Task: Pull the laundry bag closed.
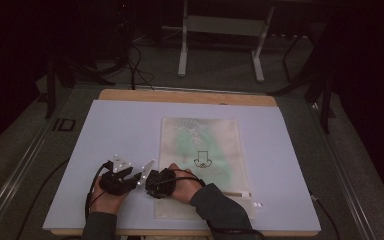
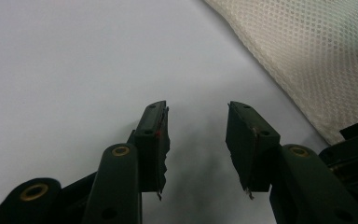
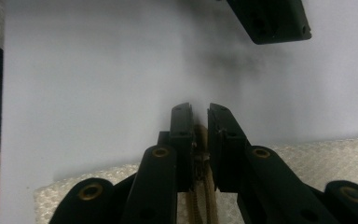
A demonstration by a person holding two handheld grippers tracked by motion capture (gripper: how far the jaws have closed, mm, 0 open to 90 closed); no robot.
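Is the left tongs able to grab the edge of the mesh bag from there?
Probably yes. The left tongs are open with nothing between them, and the mesh bag lies just beside them on the bare white mat. The right tongs already pinch its zipper.

High view: above your side, looking forward and down on the whole table (image 1: 130, 125) | left gripper view: close, low across the mat | right gripper view: close, facing your left gripper (image 3: 272, 18) | shared: mesh bag (image 2: 307, 60) edge.

Black two-jaw grippers (image 1: 145, 179), brass-ringed pivot holes, grey 3-cornered top plates, black cables, dark grey-green sleeves (image 1: 220, 205)
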